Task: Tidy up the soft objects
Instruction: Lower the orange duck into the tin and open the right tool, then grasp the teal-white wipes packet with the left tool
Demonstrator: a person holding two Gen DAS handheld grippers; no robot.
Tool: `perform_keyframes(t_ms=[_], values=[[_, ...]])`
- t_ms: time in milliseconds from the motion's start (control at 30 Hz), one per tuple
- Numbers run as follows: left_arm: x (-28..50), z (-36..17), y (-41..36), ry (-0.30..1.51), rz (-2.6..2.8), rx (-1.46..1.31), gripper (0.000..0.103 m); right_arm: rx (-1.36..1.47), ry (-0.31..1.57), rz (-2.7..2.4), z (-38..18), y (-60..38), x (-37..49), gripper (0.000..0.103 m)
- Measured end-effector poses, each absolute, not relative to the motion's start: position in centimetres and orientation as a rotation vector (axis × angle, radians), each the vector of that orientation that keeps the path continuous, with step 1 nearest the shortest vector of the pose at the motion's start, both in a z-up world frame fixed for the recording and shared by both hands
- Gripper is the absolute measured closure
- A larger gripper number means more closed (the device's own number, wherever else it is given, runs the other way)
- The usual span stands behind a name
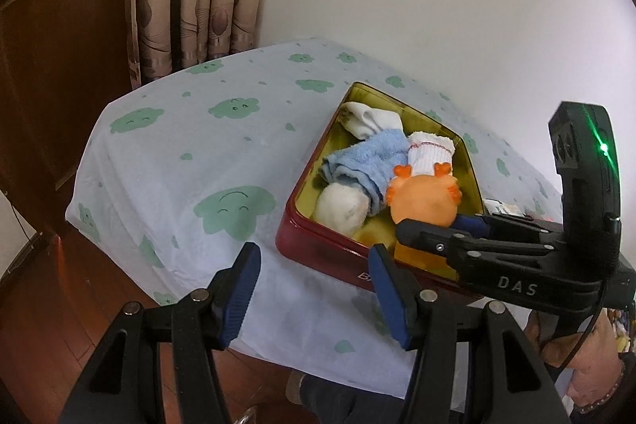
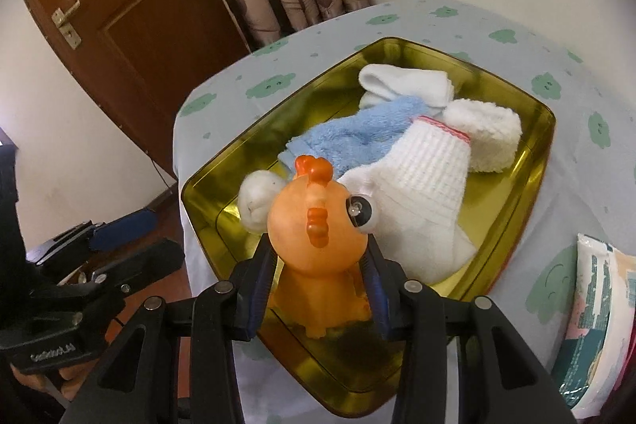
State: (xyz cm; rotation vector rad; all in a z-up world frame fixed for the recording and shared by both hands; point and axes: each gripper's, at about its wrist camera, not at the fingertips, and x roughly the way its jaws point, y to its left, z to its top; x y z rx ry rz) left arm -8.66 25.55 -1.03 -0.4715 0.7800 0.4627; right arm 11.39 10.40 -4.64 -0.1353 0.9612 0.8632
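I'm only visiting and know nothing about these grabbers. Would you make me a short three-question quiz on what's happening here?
1. True or false: the right gripper is shut on the orange rubber chicken toy.
2. What colour is the towel in the gold tin? A red B blue C black
3. Fill in: the left gripper holds ____.

Key: 1 true. 2 B. 3 nothing; its fingers are apart beside the tin, over the cloud-print tablecloth.

soft, even indoor light, moderately bright. ahead of the jaws the gold tin [image 2: 528,161] interior throws yellow glare. strong fisheye bending and black vignette at the corners. a green led [image 1: 603,147] flares. focus slightly soft throughout.
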Motion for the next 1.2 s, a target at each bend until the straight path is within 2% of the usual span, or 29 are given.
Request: perform_keyframes(t_ms=[67,200,333,467,600,833,967,1067,1133,1200], values=[[-8.7,-1.1,25.6,0.781,0.463,-0.471,0.045,-0.127,0.967,0.871,-4.6,10.6,11.5,0.061],[-8.6,-1.2,25.6,0.788,0.462,-0.474,0.045,-0.083,0.902,0.846,-3.1,9.8,11.3,0.04],[-8.5,-1.2,25.4,0.793,0.458,-0.462,0.045,0.029,0.777,0.84,-0.4,6.4,9.6,0.036],[-8.4,-1.1,24.8,0.8,0.452,-0.424,0.045,0.093,0.669,0.691,0.4,0.2,7.1,0.012],[-8.1,-1.1,24.0,0.803,0.45,-0.377,0.045,0.08,0.649,0.391,-1.8,-9.1,5.2,0.008],[-7.8,-1.2,22.8,0.815,0.442,-0.321,0.045,0.047,0.761,-0.064,-6.7,-24.2,4.0,0.007],[-7.6,-1.2,22.1,0.819,0.45,-0.266,0.045,0.056,0.803,-0.245,-8.7,-29.4,4.0,0.007],[-7.5,-1.2,21.4,0.817,0.441,-0.227,0.045,0.172,0.812,-0.292,-9.4,-32.3,4.0,0.007],[-7.6,-0.8,20.6,0.796,0.425,-0.188,0.045,0.219,0.803,-0.319,-9.4,-33.3,3.9,0.001],[-7.6,-0.4,19.6,0.777,0.412,-0.149,0.045,0.235,0.84,-0.291,-10.1,-33.7,4.2,0.0]])
